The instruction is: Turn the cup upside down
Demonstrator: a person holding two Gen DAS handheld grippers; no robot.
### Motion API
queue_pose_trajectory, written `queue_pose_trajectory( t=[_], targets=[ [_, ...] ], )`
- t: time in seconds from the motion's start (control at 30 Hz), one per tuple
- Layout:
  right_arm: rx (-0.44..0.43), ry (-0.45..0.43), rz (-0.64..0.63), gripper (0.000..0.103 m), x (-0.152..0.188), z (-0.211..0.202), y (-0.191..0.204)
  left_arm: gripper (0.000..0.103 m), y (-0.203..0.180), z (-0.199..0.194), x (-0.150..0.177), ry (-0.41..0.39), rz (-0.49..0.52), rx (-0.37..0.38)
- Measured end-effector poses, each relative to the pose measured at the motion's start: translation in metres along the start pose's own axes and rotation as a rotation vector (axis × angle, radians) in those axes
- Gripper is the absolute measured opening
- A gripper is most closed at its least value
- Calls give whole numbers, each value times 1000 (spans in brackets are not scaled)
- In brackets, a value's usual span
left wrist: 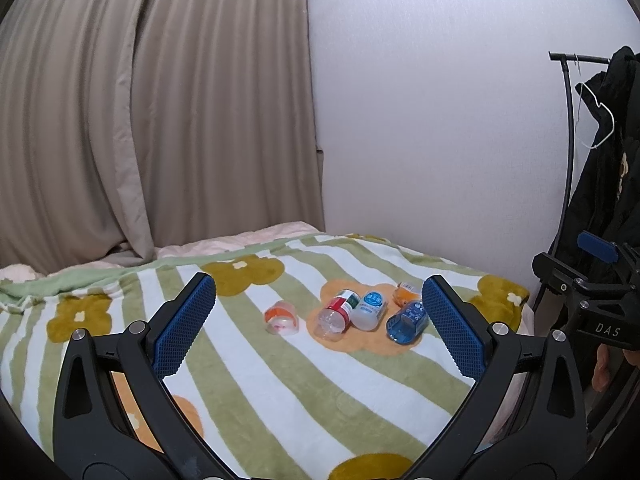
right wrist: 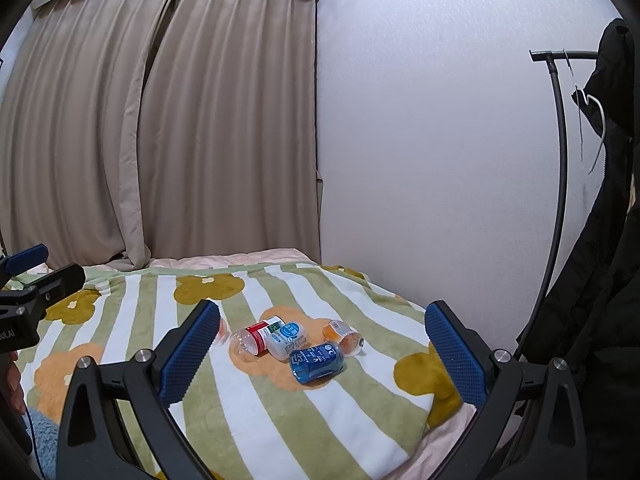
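Observation:
Several small plastic cups lie on their sides on a striped flower blanket (left wrist: 248, 380): an orange-and-white cup (left wrist: 281, 317), a red-labelled cup (left wrist: 336, 314), a white-and-blue cup (left wrist: 370, 308), a blue cup (left wrist: 408, 320) and an orange cup (left wrist: 406, 293). My left gripper (left wrist: 319, 292) hovers open above the blanket, short of the cups, with nothing between its fingers. My right gripper (right wrist: 323, 314) is open too, held back from the red-labelled cup (right wrist: 256, 338), the white-and-blue cup (right wrist: 286, 340), the blue cup (right wrist: 318, 362) and the orange cup (right wrist: 344, 336). Its left finger (right wrist: 188, 356) hides most of the orange-and-white cup.
The bed meets a beige curtain (left wrist: 160, 120) at the back and a white wall (left wrist: 440, 140) on the right. A black clothes rack (right wrist: 560, 180) with a dark coat (right wrist: 600, 280) stands to the right of the bed. The blanket's near edge drops off at the right.

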State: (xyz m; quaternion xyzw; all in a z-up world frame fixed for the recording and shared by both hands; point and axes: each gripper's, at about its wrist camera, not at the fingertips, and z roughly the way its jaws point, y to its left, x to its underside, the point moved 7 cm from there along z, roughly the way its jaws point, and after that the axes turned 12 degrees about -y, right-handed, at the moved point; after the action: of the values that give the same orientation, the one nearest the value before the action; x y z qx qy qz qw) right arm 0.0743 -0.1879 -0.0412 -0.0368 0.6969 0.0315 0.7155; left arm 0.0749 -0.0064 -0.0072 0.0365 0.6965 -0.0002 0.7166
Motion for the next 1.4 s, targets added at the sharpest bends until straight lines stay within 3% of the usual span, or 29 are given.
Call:
queue_pose_trajectory(
  t=[0.2, 0.4, 0.63, 0.83, 1.0, 1.23, 1.33, 1.4],
  targets=[
    [-9, 30, 14, 102, 6, 18, -5, 103, 0, 31, 2, 45, 6, 63],
    [-10, 55, 21, 102, 20, 43, -10, 103, -5, 125, 20, 189, 103, 202],
    [-4, 107, 41, 102, 50, 77, -18, 103, -21, 267, 94, 488, 207, 313],
    [-45, 165, 33, 102, 99, 95, -11, 103, -25, 342, 170, 725, 221, 352],
    [-81, 232, 33, 102, 143, 104, 1, 102, -29, 375, 213, 856, 207, 372],
    [-108, 255, 49, 102, 164, 108, 3, 93, -34, 397, 248, 987, 193, 395],
    [-113, 248, 56, 102, 164, 109, 1, 85, -35, 402, 264, 1070, 164, 421],
    [-115, 246, 58, 102, 165, 111, 1, 68, -38, 401, 272, 1105, 161, 425]
  ],
)
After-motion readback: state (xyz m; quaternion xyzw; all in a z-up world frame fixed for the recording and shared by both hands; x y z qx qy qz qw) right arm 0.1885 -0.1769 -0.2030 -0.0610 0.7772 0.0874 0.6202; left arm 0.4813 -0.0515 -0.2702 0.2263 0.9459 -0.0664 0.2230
